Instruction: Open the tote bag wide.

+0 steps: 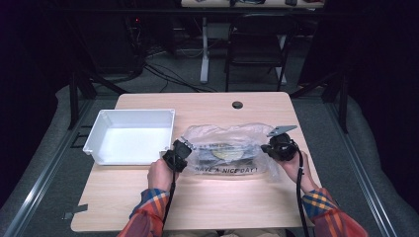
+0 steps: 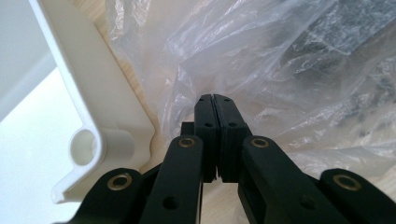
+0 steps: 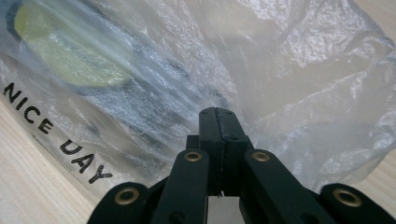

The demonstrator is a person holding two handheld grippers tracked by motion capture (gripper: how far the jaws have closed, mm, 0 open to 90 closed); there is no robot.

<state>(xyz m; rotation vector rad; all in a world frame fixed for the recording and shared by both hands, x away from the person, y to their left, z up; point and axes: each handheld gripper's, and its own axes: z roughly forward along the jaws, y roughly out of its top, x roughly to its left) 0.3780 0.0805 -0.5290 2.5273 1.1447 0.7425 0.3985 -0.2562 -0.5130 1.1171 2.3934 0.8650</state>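
a: where was the plastic bag (image 1: 227,148)?

b: flat on the table (image 1: 197,197), just right of the white bin (image 1: 129,136), something dark and yellow inside it.

a: and the tools?

b: the left gripper (image 2: 215,100) was clenched on the bag's near-bin edge, the right gripper (image 3: 218,114) pinched shut on film at the opposite end.

a: why both ends?

b: probably to keep it spread or lift it level, i'd judge.

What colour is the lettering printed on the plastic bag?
Black, on the clear plastic bag; the lettering shows best in the right gripper view.
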